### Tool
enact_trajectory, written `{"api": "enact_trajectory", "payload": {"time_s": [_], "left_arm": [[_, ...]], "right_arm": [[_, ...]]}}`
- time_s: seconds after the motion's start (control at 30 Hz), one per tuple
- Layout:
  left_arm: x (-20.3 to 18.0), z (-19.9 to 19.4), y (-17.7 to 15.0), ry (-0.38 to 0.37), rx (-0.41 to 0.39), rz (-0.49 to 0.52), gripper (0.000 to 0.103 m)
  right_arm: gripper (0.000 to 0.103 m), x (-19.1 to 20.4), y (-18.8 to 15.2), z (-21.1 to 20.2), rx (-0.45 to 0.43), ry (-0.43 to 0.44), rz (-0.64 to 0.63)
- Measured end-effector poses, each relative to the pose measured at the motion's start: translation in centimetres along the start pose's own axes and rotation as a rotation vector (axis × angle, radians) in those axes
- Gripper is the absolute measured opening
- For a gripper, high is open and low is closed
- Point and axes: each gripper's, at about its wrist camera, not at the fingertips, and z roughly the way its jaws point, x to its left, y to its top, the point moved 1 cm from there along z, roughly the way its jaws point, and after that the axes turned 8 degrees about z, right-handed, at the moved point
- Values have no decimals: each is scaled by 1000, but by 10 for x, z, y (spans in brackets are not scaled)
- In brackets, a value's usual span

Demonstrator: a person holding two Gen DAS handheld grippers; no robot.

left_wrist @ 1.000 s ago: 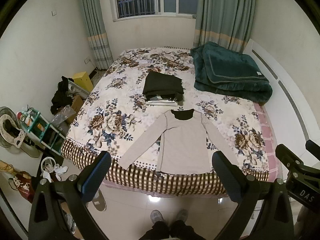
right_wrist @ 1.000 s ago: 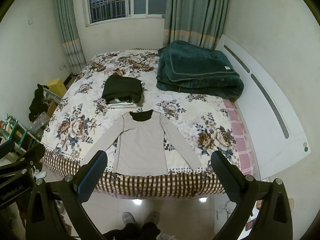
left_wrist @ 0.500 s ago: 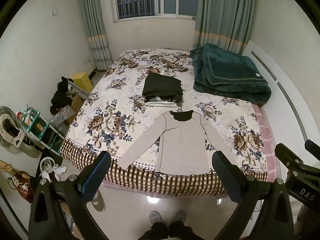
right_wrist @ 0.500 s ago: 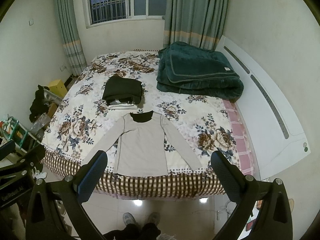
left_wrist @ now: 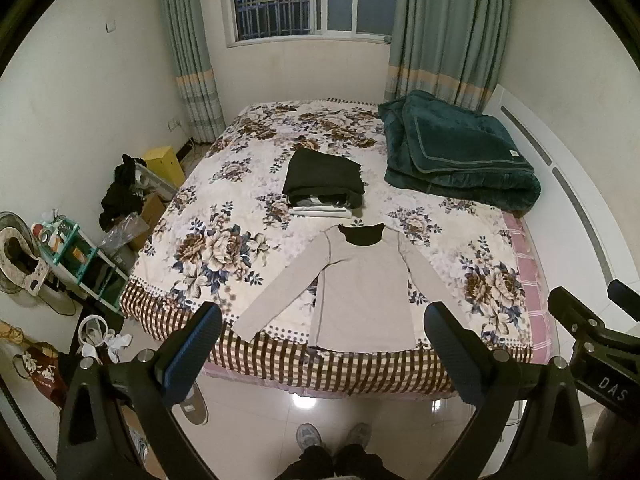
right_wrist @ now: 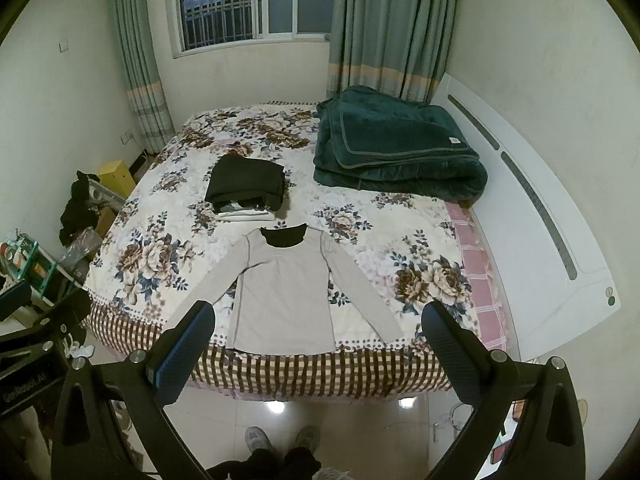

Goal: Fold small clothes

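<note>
Little has moved in the last second: we have only drifted back a touch, so the bed [left_wrist: 256, 184] sits slightly smaller in both views, and nothing on it has shifted. It fills the middle of each picture, its checked edge toward us. At about 2 o'clock on it lies a bulky green blanket [left_wrist: 456, 156], folded. At 12 o'clock from the shirt, near it, a stack [left_wrist: 324, 178] of folded clothes shows dark on top and pale beneath; we judge that part of the task done. Our shirt [left_wrist: 362, 280], grey with a black neck, lies flat at the near edge, hem toward us, both sleeves spread to 7 and 5 o'clock, no fold made yet. Folding it remains: sleeves in, then the body doubled, we would guess. Our left gripper [left_wrist: 322, 350] hangs above the floor short of the bed, jaws wide and empty; our right gripper [right_wrist: 318, 346] likewise, wide apart and holding nothing, well clear of the cloth.
</note>
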Motion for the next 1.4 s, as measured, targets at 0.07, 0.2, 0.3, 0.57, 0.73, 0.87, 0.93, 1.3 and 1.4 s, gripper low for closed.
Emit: {"api": "enact_trajectory", "payload": {"time_s": [0.07,0.2,0.3,0.57,0.73,0.87,0.93,1.3,1.4], "left_arm": [[-1,0,4,0,-2,-1,103],[1,-1,-2,-1,-4,-2,103],[1,-2,-2,-4,-3,-3,103],[-3,23,27,16,-17,12,103],[2,101,27,101,-65,60,103],[-9,197,26,136,-16,69,103],[-16,253,24,139,35,48,103],[-50,485,-43,207,300,-25,103],[-55,529,-64,221,368,-23,103]], "right_arm": [[103,0,0,0,2,2,0],[103,0,-1,0,0,1,1],[103,1,0,-1,2,-2,4],[103,-15,6,39,63,9,114],[103,-65,-12,136,146,-58,287],[103,-123,-38,242,232,-170,414],[103,-157,-52,306,299,-205,473],[103,-315,-155,599,564,-295,765],[103,-343,-195,657,632,-313,838]]}}
